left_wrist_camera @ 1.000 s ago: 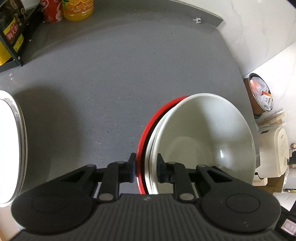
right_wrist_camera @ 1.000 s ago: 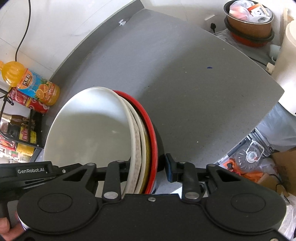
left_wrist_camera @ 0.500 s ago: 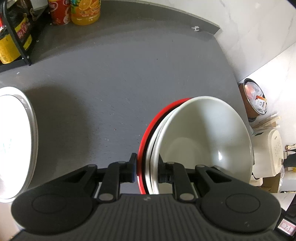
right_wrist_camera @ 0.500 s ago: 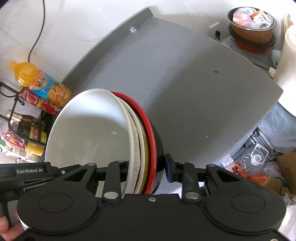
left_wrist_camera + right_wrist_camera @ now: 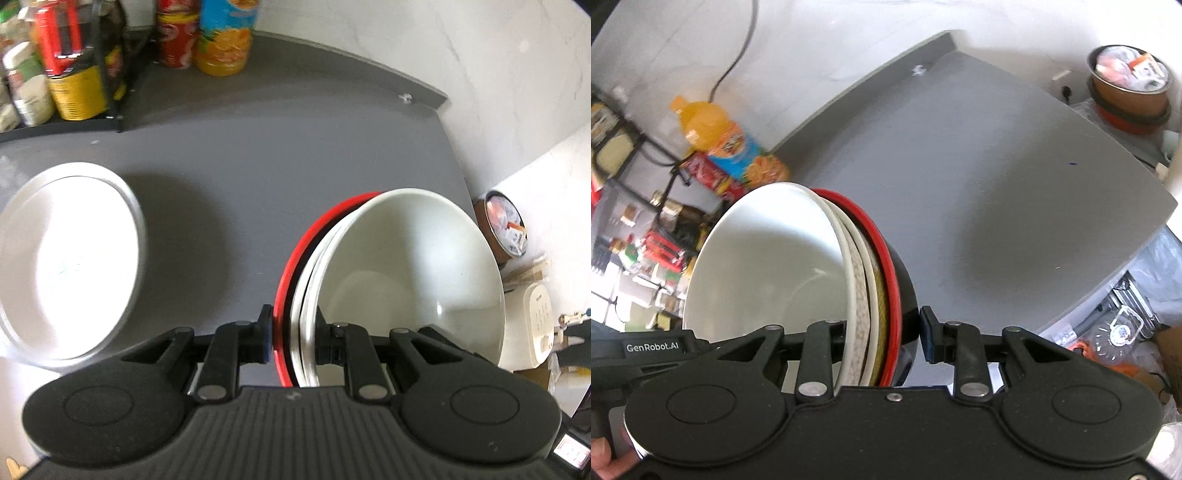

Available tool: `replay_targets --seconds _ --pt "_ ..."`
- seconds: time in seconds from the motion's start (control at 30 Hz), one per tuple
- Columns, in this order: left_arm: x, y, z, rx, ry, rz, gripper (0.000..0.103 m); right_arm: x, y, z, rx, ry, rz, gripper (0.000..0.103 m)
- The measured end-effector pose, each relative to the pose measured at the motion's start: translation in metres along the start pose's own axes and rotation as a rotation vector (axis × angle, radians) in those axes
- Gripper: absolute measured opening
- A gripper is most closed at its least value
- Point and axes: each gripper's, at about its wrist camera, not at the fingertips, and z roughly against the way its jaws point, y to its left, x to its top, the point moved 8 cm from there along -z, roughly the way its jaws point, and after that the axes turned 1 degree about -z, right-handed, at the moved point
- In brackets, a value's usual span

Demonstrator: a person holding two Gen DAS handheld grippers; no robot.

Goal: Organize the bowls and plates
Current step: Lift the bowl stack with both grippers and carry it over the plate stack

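A nested stack of bowls [image 5: 402, 280], white on the inside and red-rimmed black on the outside, is held in the air above the grey counter [image 5: 258, 177]. My left gripper [image 5: 293, 334] is shut on one side of the stack's rims. My right gripper [image 5: 882, 332] clamps the opposite side of the same stack [image 5: 768, 258], its fingers on the white bowl's inside and the black bowl's outer wall. A wide silver-rimmed white basin [image 5: 62, 258] stands on the counter to the left of the stack.
A black rack with cans and bottles [image 5: 59, 74], a red can [image 5: 175, 33] and an orange juice bottle [image 5: 225, 37] stand at the counter's back left. Beyond the counter's right edge are a brown pot of rubbish [image 5: 504, 229] and a white appliance [image 5: 535, 325].
Both grippers have lifted the bowl stack and pulled back from the counter. The white basin and the back rack have come further into the left wrist view.
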Motion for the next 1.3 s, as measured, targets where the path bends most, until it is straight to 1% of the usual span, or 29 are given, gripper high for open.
replay_targets --seconds 0.1,0.33,0.47,0.73,0.87,1.07,1.3 --pt "-0.003 0.013 0.016 0.004 -0.021 0.028 0.017 -0.005 0.015 0.004 0.018 0.012 0.022 0.028" --pt "-0.004 0.043 0.045 0.012 -0.041 0.080 0.017 -0.012 0.051 0.011 0.038 0.026 0.064 0.029" --pt "-0.001 0.059 0.057 0.014 -0.055 0.099 0.018 -0.013 0.069 0.008 0.034 0.030 0.091 0.029" --pt "0.007 0.096 0.068 0.005 -0.064 0.121 0.018 -0.021 0.108 -0.006 0.039 0.036 0.115 0.029" --pt "0.020 0.119 0.073 0.009 -0.069 0.121 0.018 -0.033 0.131 -0.019 0.045 0.043 0.120 0.029" --pt "0.038 0.158 0.080 0.019 -0.076 0.142 0.018 -0.051 0.164 -0.038 0.050 0.070 0.147 0.029" --pt "0.046 0.201 0.077 0.029 -0.064 0.185 0.018 -0.063 0.193 -0.063 0.041 0.112 0.168 0.029"
